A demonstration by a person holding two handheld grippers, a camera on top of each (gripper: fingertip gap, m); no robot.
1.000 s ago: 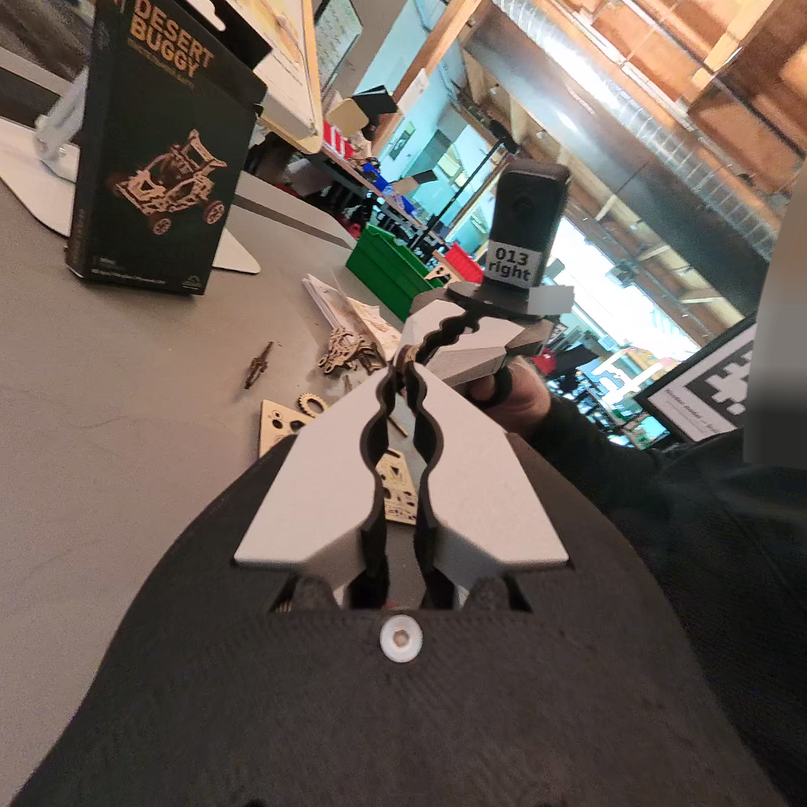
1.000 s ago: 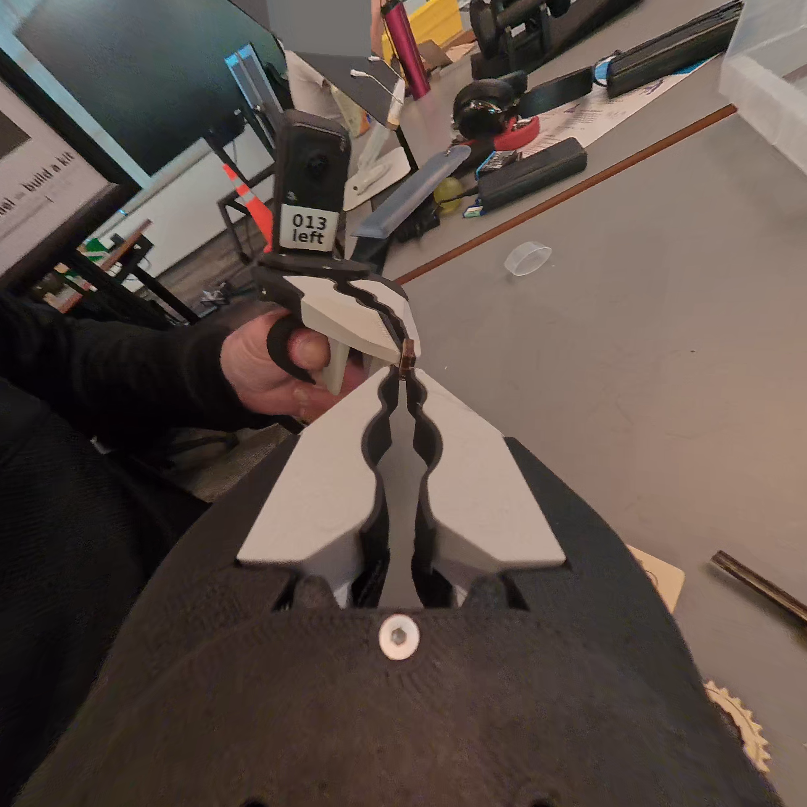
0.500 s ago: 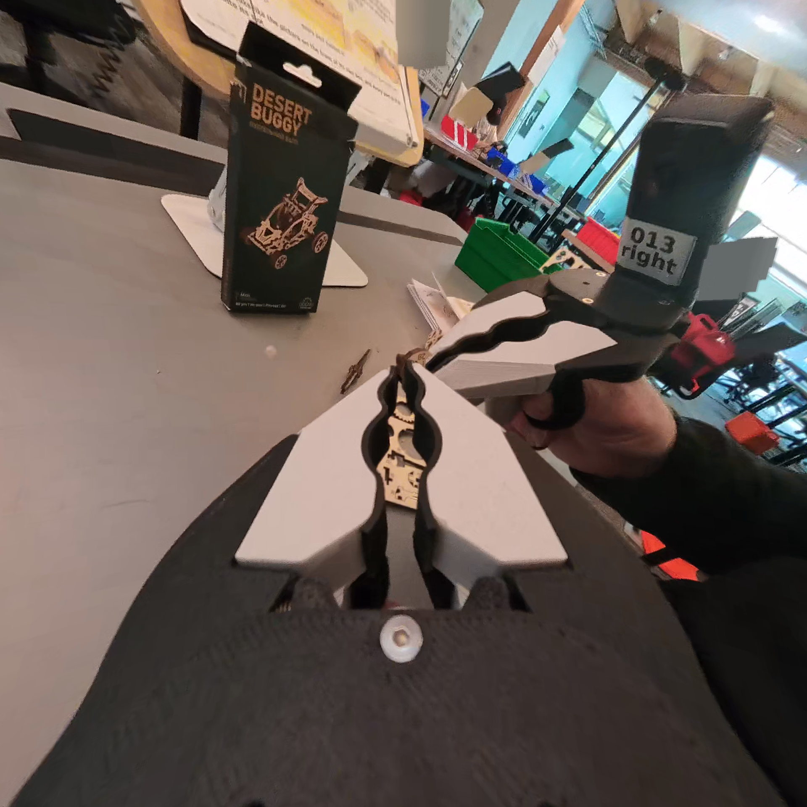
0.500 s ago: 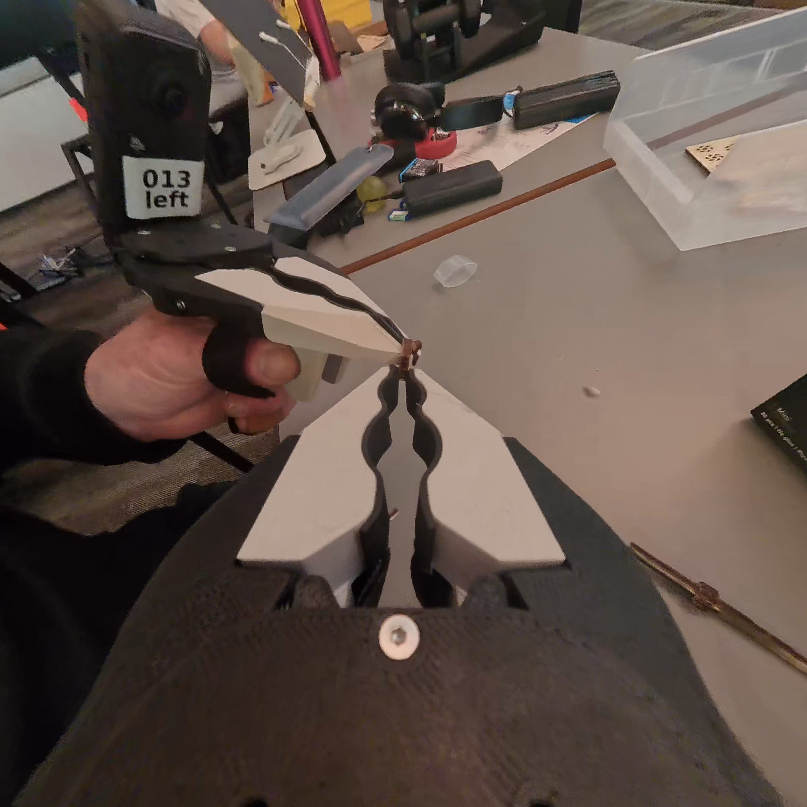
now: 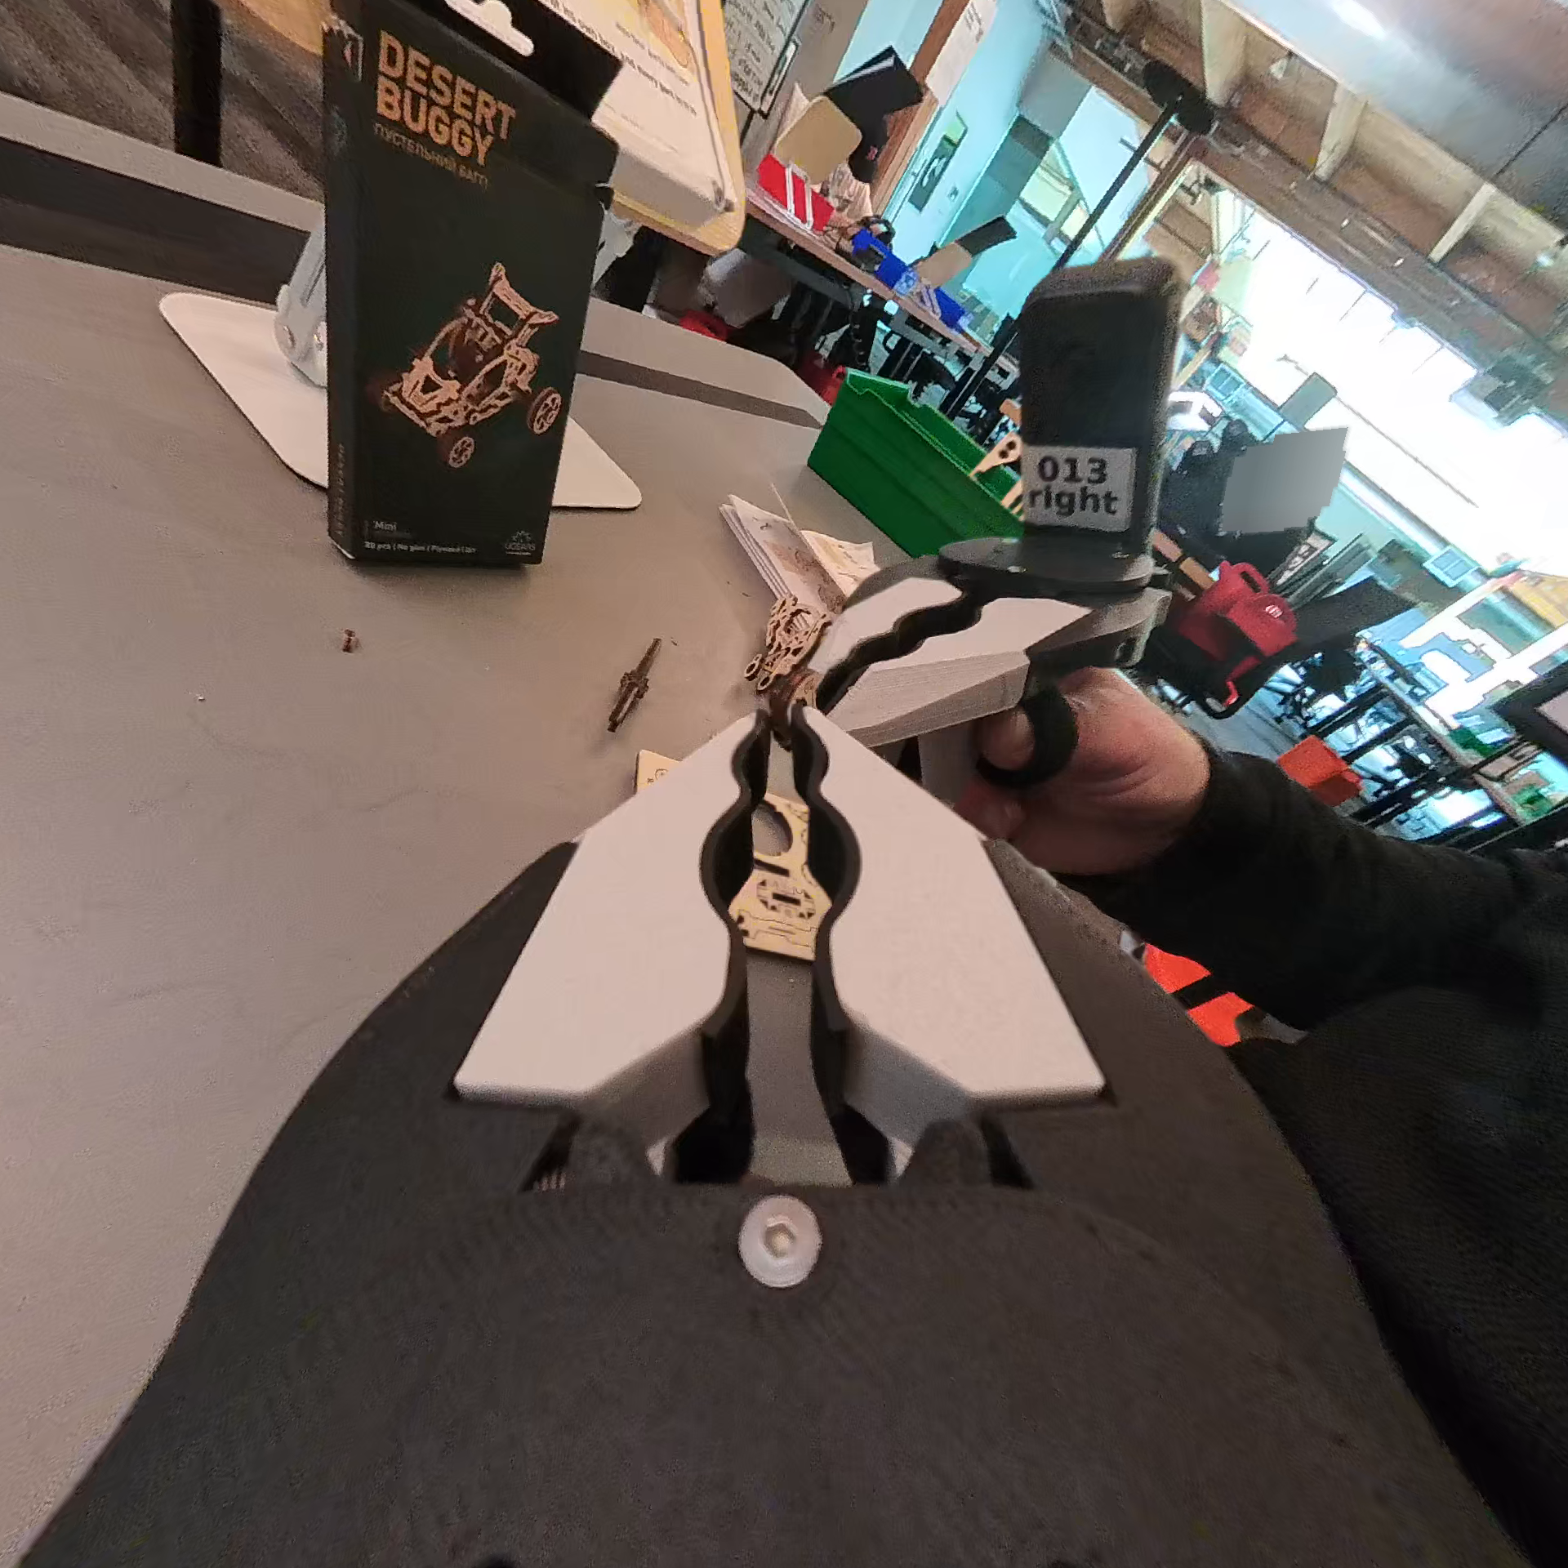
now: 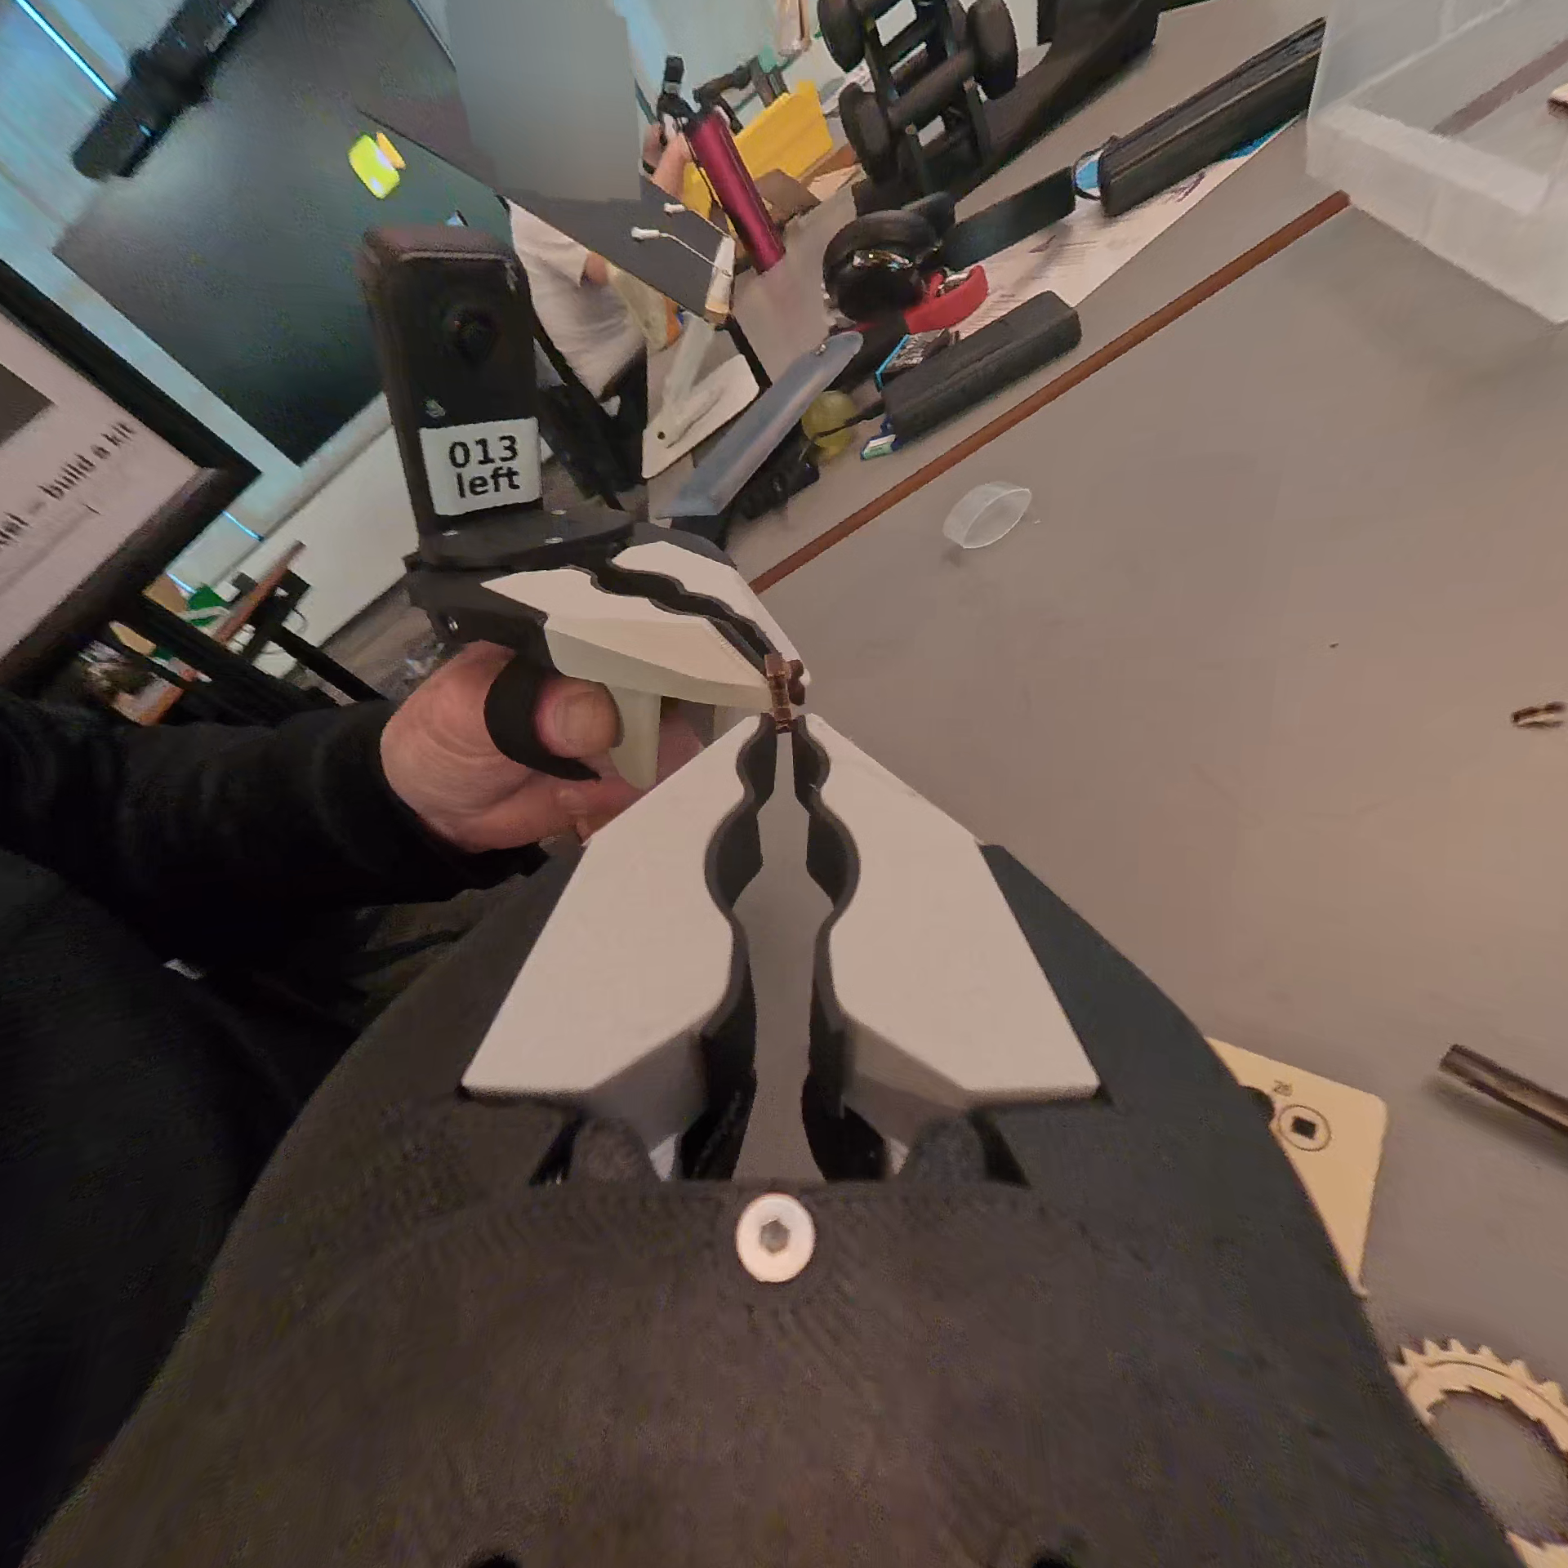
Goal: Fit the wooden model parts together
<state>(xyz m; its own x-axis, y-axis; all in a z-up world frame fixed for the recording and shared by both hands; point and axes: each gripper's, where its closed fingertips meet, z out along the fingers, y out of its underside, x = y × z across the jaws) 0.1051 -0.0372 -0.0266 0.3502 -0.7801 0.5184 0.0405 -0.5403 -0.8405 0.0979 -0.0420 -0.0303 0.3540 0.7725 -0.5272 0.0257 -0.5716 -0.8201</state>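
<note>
While both tools met tip to tip above the table [image 5: 212, 806], left tool [image 5: 779, 728] and right tool [image 6: 785, 731] each pinched the tiny wooden part [image 6: 782, 683], seemingly light, stiff, breakable, best held by its ends.

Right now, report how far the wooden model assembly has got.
Done: a partly built frame lies on the table.
In hand: left gripper and right gripper are both shut, tip to tip, on one small wooden part; whether it is seated cannot be told.
Left: an axle, a gear and a part sheet still lie loose.
</note>
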